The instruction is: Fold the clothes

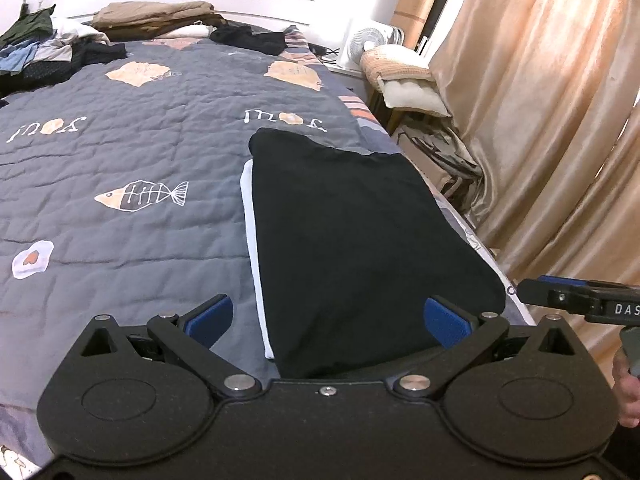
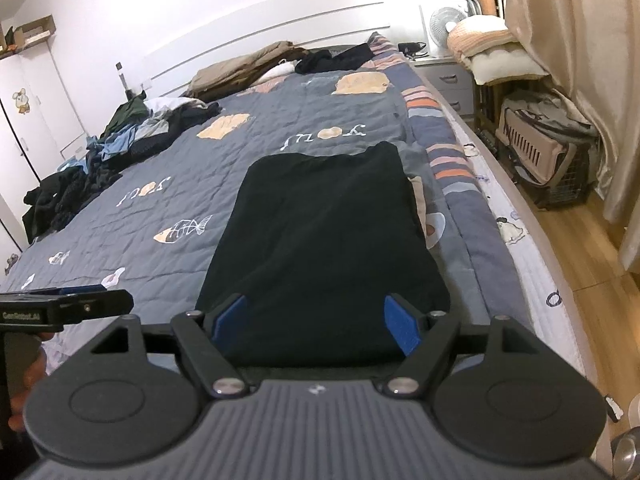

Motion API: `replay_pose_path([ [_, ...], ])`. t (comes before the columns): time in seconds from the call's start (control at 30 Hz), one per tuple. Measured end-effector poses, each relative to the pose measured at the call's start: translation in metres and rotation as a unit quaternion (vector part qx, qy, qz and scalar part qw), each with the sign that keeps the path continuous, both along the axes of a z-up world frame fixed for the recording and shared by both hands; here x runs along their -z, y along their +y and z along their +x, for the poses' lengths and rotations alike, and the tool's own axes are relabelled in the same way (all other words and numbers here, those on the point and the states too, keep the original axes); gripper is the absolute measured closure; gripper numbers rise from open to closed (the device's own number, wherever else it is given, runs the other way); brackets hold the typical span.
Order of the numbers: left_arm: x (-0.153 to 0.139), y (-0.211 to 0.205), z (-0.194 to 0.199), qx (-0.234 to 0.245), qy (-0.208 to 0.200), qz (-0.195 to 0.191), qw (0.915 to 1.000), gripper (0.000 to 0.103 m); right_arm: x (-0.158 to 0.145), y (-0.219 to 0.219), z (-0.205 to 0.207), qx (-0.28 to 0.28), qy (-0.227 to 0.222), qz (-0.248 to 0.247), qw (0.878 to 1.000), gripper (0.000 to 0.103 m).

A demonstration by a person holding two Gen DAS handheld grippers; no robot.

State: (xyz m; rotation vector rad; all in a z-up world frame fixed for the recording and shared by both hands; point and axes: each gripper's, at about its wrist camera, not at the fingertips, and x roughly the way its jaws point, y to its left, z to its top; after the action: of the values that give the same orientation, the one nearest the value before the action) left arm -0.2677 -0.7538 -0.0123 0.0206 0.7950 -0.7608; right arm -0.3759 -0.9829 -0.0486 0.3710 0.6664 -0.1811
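Folded black garment, quilt lettered "you"

My left gripper is black with blue pads. My right gripper is black and grey, and its pads are blue too. The folded shirt is all black. A white cloth peeks out along one side of it. The quilt on the bed is dark grey-blue with white letters, tan blobs and a tan and white fish. It has orange and pale stripes at its edge. The curtain is shiny peach gold. The pile of clothes is blue, black, green and white. The floor is light brown wood.
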Motion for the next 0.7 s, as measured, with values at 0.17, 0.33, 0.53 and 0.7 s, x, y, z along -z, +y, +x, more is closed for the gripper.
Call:
replay_pose_path([
  [0.17,-0.009,-0.008,-0.002,-0.022,0.002,0.018,0.9996,0.0,-0.01,-0.007,0.001,0.004,0.005,0.021,1.0,0.027],
  [0.33,-0.023,-0.009,-0.005,-0.006,0.017,0.033,0.9993,0.0,-0.022,-0.005,0.001,0.01,0.029,-0.007,1.0,0.027],
  [0.53,-0.035,-0.007,-0.013,0.018,0.012,0.06,0.998,0.0,-0.038,0.007,-0.006,0.016,0.039,-0.03,0.999,0.027],
  [0.7,-0.045,-0.005,-0.02,0.038,0.004,0.075,0.9964,0.0,-0.046,0.011,-0.012,0.013,0.049,-0.024,0.998,0.027],
])
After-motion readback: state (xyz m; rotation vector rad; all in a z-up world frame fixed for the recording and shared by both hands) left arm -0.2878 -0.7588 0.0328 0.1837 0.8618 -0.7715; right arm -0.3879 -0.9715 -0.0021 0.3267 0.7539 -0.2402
